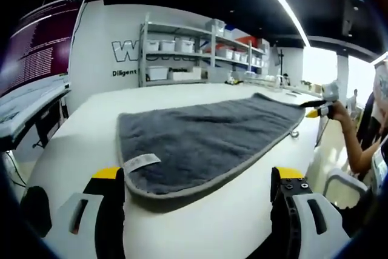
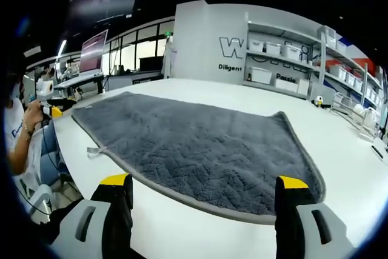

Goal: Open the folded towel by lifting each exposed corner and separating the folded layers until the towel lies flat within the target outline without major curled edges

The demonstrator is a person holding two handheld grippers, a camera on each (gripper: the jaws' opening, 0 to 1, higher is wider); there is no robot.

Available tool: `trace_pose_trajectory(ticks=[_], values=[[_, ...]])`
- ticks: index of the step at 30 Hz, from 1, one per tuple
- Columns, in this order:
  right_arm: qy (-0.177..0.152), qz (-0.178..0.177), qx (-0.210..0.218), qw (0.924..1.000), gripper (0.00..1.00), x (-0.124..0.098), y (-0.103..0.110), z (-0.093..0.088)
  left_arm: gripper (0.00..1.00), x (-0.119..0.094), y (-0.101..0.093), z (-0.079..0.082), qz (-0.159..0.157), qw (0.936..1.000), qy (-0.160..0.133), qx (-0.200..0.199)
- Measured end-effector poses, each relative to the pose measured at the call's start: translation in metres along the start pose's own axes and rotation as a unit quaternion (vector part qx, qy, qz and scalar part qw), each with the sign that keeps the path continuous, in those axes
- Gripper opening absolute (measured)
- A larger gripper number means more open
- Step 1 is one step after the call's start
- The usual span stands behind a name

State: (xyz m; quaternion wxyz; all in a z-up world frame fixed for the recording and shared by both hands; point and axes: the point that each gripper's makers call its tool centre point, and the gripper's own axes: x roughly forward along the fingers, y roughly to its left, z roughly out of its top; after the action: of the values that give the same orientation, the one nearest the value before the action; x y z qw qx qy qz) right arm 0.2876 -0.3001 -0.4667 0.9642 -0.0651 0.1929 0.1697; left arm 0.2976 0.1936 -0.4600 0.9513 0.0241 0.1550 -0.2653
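A grey towel lies spread out on the white table, its bound edge curving round just ahead of my left gripper. That gripper is open, with its yellow-tipped jaws on either side of the towel's near corner, where a white label lies. My right gripper is also open, at the near edge of the towel. A small tab sticks out on the towel's left edge. A person's hand holds the other gripper by the towel's far right corner.
Shelves with white bins line the back wall. A monitor stands on a desk at the left. Small items sit at the table's far right. A person stands by the table's left edge, holding a gripper.
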Motion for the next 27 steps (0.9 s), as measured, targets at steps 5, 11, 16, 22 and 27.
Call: trace_pose_trajectory(ticks=[5, 11, 16, 22, 27], values=[[0.000, -0.001, -0.001, 1.0000, 0.99, -0.0025, -0.0001, -0.0006, 0.99, -0.0043, 0.0028, -0.0030, 0.004, 1.0000, 0.000, -0.003], [0.000, -0.003, 0.000, 1.0000, 0.99, -0.0045, -0.0008, -0.0014, 0.99, -0.0062, 0.0026, -0.0021, 0.005, 1.0000, 0.000, -0.001], [0.001, -0.003, 0.001, 1.0000, 0.99, -0.0050, -0.0015, -0.0020, 0.98, -0.0068, 0.0033, 0.0009, 0.007, 1.0000, -0.003, -0.002], [-0.004, -0.003, 0.002, 1.0000, 0.99, -0.0061, -0.0025, 0.0004, 0.98, -0.0066, 0.0015, 0.0013, 0.005, 1.0000, -0.001, -0.001], [-0.001, -0.002, 0.001, 1.0000, 0.99, -0.0059, -0.0015, -0.0012, 0.97, -0.0060, 0.0025, 0.0000, 0.006, 1.0000, 0.000, -0.004]])
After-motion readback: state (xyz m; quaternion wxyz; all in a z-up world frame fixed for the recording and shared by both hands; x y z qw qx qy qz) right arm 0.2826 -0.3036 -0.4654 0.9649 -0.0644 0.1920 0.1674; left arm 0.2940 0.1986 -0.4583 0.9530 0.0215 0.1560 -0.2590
